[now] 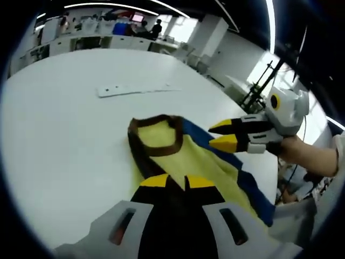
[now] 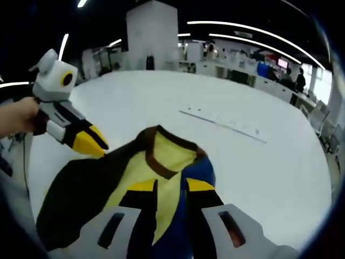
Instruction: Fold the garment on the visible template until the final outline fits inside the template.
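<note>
A garment [image 1: 202, 162] in yellow, with a brown collar [image 1: 156, 135] and a blue side, lies partly on the white table [image 1: 64, 140]. It runs up between my left gripper's [image 1: 178, 182] yellow-tipped jaws, which are shut on it. The right gripper [image 1: 222, 135] comes in from the right, with its tips at the blue edge. In the right gripper view the garment [image 2: 161, 162] also shows a black part at the left. My right gripper [image 2: 171, 186] holds cloth between its narrow jaws, and the left gripper [image 2: 91, 141] pinches the black edge.
A flat white strip [image 1: 135, 89] with small marks lies on the table beyond the garment, and appears again as the strip [image 2: 223, 124]. A person's hand [image 1: 302, 154] holds the right gripper. The table edge and a black stand [image 1: 259, 89] are at the right. Desks line the far room.
</note>
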